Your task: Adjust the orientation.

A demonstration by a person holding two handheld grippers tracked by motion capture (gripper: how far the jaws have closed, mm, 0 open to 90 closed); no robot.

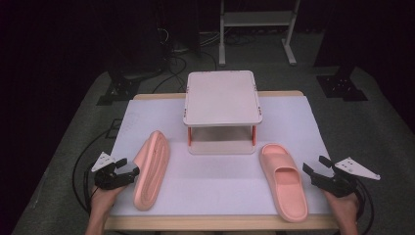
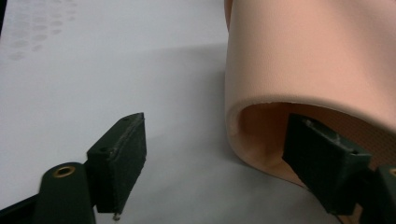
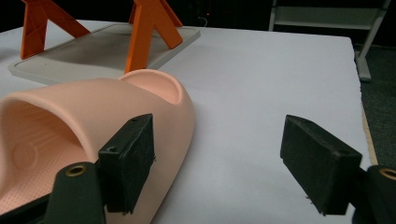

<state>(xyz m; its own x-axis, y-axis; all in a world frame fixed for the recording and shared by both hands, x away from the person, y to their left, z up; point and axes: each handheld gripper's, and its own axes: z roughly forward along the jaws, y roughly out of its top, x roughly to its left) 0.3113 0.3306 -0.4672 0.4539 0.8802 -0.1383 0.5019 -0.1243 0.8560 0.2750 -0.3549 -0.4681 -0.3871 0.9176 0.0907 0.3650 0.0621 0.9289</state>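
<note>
The left gripper [image 1: 128, 168] sits at the table's [image 1: 215, 186] left edge, jaws wide, one pad inside the strap of the left slipper [image 1: 151, 169], which lies on its side; nothing is pinched. By the right edge the right gripper [image 1: 315, 166] is open and empty, just beside the right slipper [image 1: 284, 182], which lies sole down. A small rack [image 1: 222, 98] stands at the far edge.

Right-hand slipper [image 3: 93, 121] heel cut off by the frame's left edge; left-hand slipper [image 2: 308, 60] cropped top and right.
</note>
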